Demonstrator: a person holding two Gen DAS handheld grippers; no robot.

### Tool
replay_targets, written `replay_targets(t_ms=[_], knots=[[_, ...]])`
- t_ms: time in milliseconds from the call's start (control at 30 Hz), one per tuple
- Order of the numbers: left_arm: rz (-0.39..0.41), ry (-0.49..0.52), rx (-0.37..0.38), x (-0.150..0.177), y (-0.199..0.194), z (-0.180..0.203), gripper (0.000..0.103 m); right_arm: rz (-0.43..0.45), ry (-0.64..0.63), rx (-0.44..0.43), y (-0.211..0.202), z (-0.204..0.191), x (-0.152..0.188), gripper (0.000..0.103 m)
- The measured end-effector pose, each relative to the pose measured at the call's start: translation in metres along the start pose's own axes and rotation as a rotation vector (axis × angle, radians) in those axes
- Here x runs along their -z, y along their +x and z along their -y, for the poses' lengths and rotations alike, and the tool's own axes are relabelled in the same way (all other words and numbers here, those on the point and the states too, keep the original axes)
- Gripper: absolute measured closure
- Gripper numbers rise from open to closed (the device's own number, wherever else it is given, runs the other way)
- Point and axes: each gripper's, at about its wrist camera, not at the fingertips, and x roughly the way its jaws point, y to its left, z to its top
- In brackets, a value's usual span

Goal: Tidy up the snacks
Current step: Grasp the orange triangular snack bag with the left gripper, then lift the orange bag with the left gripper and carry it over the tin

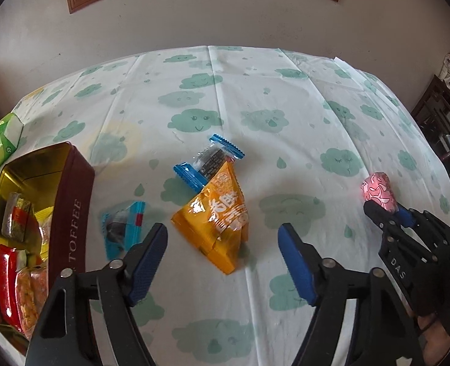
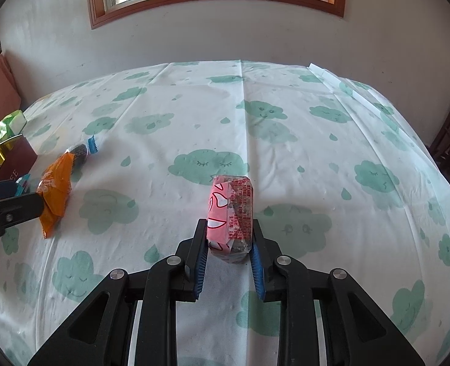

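Snacks are partly sorted: the toffee tin already holds several red, orange and yellow packets, while three wrapped pieces lie loose on the cloud-print tablecloth to the right of the tin. Nearest it is a small blue-wrapped sweet; beyond that an orange triangular packet overlaps a dark bar in a blue wrapper.

A fourth piece, the pink-wrapped snack, sits far to the tin's right, pinched between the pads of the right gripper and apparently just clear of the cloth. The left gripper hovers with its jaws spread wide and empty, straddling the near end of the orange packet.

By my reckoning four items remain to go in. A green carton stands behind the tin; whether it belongs with the snacks is unclear. The tin's near end is cut off by the frame, so its free room cannot be judged.
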Motion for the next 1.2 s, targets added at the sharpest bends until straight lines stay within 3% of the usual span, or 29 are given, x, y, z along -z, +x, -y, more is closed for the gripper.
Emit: replay_targets(t_ms=[233, 333, 433, 667, 1200], knots=[[-0.04, -0.017, -0.012, -0.007, 0.023, -0.001, 0.037, 0.001, 0.006, -0.009, 0.0, 0.003, 0.0, 0.075], [-0.045, -0.016, -0.017, -0.009, 0.031, -0.001, 0.043, 0.001, 0.007, -0.01, 0.0, 0.003, 0.0, 0.075], [-0.048, -0.017, -0.037, -0.008, 0.035, -0.003, 0.059, 0.001, 0.007, -0.009, 0.0, 0.003, 0.0, 0.075], [-0.035, 0.019, -0.036, 0.0, 0.026, 0.001, 0.068, 0.001, 0.005, -0.007, 0.0, 0.002, 0.001, 0.075], [-0.02, 0.044, 0.02, 0.023, -0.014, 0.005, 0.071, 0.001, -0.002, 0.0, 0.001, 0.002, 0.001, 0.075]])
